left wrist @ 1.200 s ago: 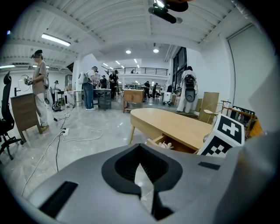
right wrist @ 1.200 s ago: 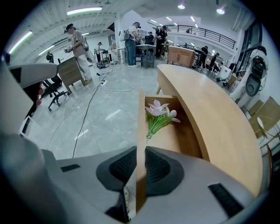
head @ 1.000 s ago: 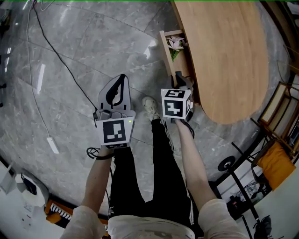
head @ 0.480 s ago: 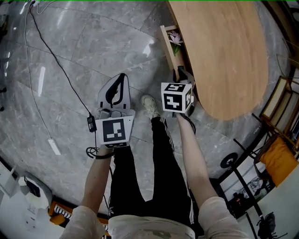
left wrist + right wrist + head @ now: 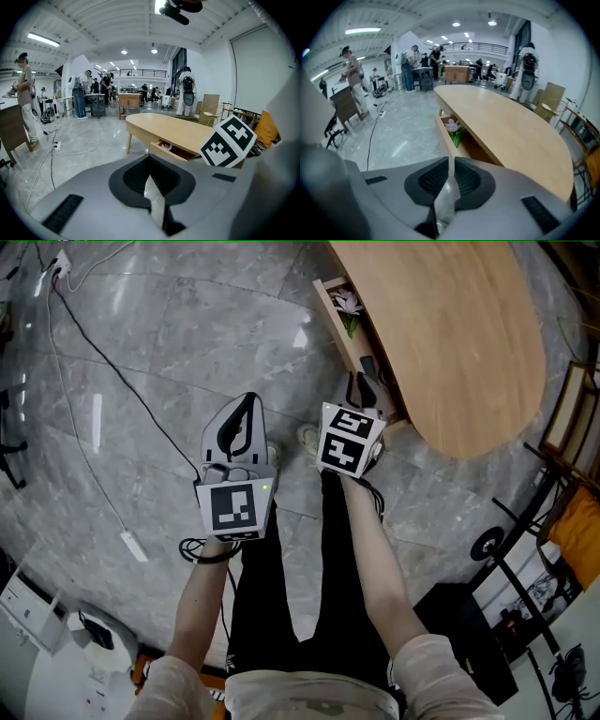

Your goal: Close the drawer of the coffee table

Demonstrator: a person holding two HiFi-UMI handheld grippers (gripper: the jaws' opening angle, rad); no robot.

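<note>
The oval wooden coffee table (image 5: 450, 334) fills the upper right of the head view. Its drawer (image 5: 336, 320) stands pulled out on the left side, with a pink flower (image 5: 349, 304) at the far end. My right gripper (image 5: 361, 385) hovers at the drawer's near end, its marker cube tilted. In the right gripper view its jaws (image 5: 449, 161) are closing to a narrow slit that lines up with the drawer front (image 5: 446, 133); I see nothing between them. My left gripper (image 5: 248, 399) hangs over the floor left of the drawer, shut and empty (image 5: 149, 178).
A black cable (image 5: 112, 362) and a white power strip (image 5: 134, 546) lie on the grey marble floor at left. The person's shoe (image 5: 307, 439) stands just below the drawer. Chairs (image 5: 572, 427) and a black stand (image 5: 487, 545) crowd the right. Several people (image 5: 351, 75) stand far off.
My right gripper has rolled, so its marker cube now sits tilted, and it keeps to the drawer's near end. The left gripper has hardly moved. The drawer is still open.
</note>
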